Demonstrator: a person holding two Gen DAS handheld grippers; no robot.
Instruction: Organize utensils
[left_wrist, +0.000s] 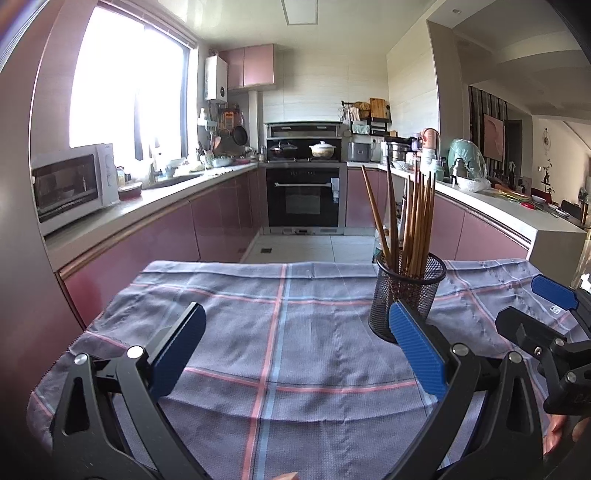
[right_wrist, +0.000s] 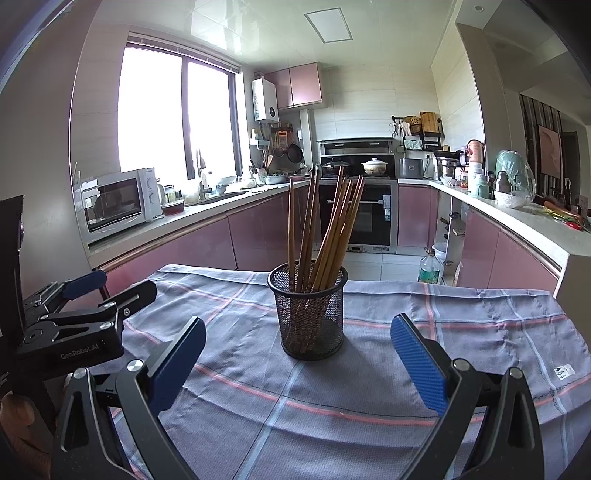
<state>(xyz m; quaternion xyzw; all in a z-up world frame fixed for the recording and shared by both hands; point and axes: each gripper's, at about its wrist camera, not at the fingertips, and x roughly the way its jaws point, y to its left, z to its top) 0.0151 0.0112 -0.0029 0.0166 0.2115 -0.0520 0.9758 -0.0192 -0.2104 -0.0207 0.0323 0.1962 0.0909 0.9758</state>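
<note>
Kitchen table, checked cloth (right_wrist: 461, 332); both grippers wide, holding nothing.

Chopsticks (right_wrist: 325, 229) stand bunched in a mesh cup (right_wrist: 312, 317) mid-table, ahead of the right gripper (right_wrist: 299, 365) and far right of the left gripper (left_wrist: 295, 354). Judged light, stiff, slick: pinch near the upper ends. Cup looks tippable on soft, creased cloth. Pink cabinets (right_wrist: 184, 247) and oven (right_wrist: 365, 218) lie beyond.

chopsticks (right_wrist: 325, 236): brown wooden bundle, standing tips-down, fanned and leaning | holder (right_wrist: 312, 317): black mesh cup, upright, round, open top | location: on grey plaid cloth (right_wrist: 461, 321), near far edge
</note>
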